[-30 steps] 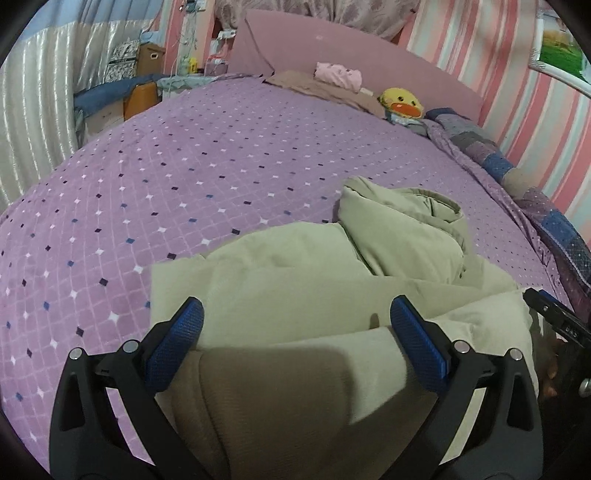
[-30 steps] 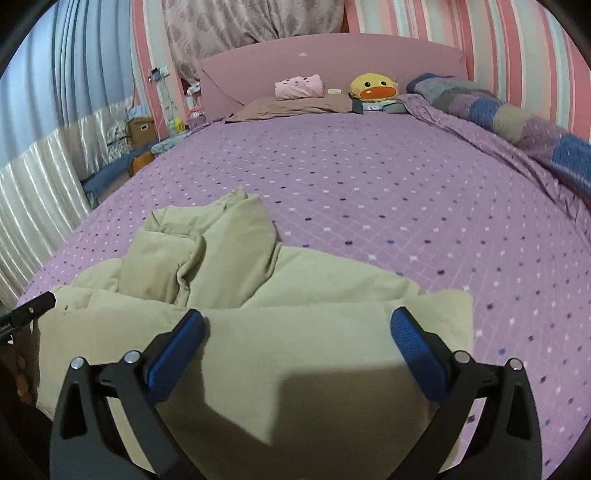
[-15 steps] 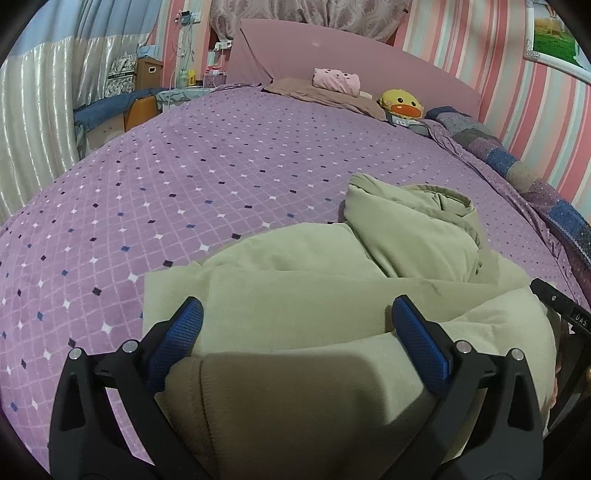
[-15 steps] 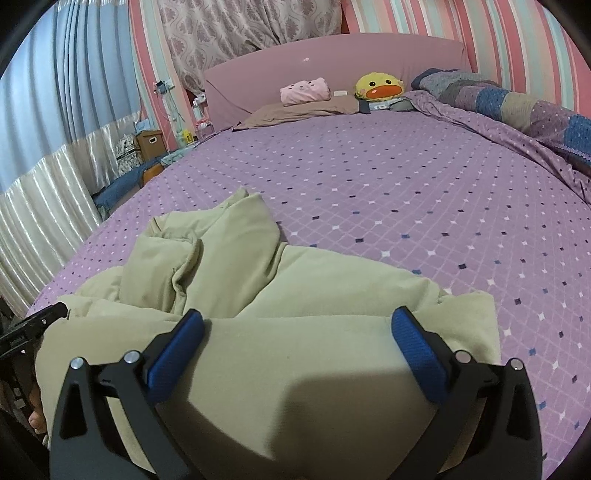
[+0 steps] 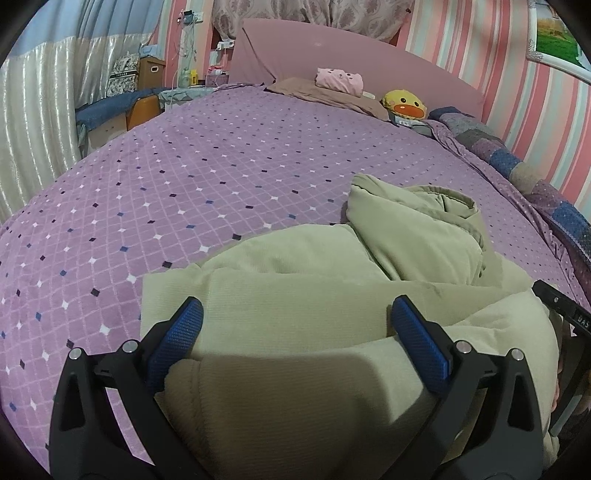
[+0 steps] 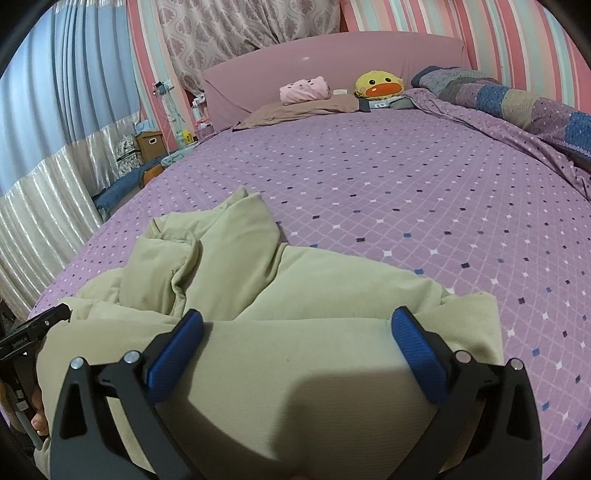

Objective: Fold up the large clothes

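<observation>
Both the left gripper [image 5: 295, 325] and right gripper [image 6: 295, 326] had fingers spread wide over the half-folded olive garment [image 5: 314, 280] on the bed [image 5: 221, 177]; the next move probably called for pinching its near edge.

This is a home bedroom: a wide bed [image 6: 424, 184] under a purple diamond-print cover, a pink headboard [image 6: 332, 59], a duck plush [image 6: 378, 85] by the pillow [image 6: 306, 107], striped wallpaper [image 6: 517, 33] and curtains [image 6: 55, 122].
</observation>
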Action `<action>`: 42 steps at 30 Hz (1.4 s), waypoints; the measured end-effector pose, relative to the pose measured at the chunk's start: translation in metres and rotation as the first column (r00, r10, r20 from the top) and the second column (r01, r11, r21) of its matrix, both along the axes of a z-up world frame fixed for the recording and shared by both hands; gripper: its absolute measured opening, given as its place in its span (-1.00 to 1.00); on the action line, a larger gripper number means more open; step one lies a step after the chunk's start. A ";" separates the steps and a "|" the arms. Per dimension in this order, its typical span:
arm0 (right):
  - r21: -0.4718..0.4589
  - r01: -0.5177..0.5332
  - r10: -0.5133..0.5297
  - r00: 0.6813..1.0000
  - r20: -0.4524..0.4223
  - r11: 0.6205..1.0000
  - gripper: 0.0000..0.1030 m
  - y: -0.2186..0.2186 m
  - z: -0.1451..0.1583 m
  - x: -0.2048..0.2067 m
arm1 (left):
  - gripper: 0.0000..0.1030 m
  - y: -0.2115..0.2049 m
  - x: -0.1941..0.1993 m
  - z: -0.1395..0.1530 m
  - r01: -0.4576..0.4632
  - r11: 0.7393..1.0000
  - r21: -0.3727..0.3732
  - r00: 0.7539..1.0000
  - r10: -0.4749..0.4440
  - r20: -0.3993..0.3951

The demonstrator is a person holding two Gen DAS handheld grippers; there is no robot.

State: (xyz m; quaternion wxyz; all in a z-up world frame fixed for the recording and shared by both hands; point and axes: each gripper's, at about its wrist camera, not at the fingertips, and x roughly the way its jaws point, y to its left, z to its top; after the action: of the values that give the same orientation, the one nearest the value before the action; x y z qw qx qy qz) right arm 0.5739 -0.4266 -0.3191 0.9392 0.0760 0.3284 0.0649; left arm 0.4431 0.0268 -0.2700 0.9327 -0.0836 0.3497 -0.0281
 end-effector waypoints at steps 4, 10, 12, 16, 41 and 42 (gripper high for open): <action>0.007 0.002 -0.002 1.000 0.007 1.000 0.97 -0.001 -0.001 0.001 | 0.94 -0.002 0.001 -0.001 -0.021 1.000 0.007 1.000 0.020 0.023; -0.004 0.015 -0.015 1.000 0.009 1.000 0.97 0.002 -0.004 0.004 | 0.94 -0.004 0.000 -0.001 -0.050 0.999 0.014 0.997 0.049 0.055; -0.011 0.019 -0.019 1.000 0.011 1.000 0.97 0.004 -0.004 0.005 | 0.94 -0.003 0.000 -0.002 -0.050 0.999 0.002 0.997 0.050 0.063; -0.054 0.037 -0.038 0.999 -0.012 0.998 0.97 0.011 -0.007 0.009 | 0.94 -0.004 0.002 -0.002 -0.058 0.998 0.006 0.997 0.057 0.058; -0.149 0.089 -0.108 0.986 -0.127 0.985 0.97 -0.003 -0.020 -0.183 | 0.94 -0.026 -0.173 -0.016 -0.027 0.981 0.194 0.996 0.044 -0.082; -0.176 0.089 -0.112 0.985 -0.128 0.980 0.97 0.000 -0.021 -0.181 | 0.94 -0.028 -0.172 -0.017 -0.030 0.979 0.202 0.996 0.046 -0.079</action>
State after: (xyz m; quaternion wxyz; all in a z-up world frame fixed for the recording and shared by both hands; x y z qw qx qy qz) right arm 0.3926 -0.4266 -0.3401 0.9195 0.0167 0.3925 -0.0164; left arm 0.2708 -0.0009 -0.2873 0.9214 0.0032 0.3875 0.0287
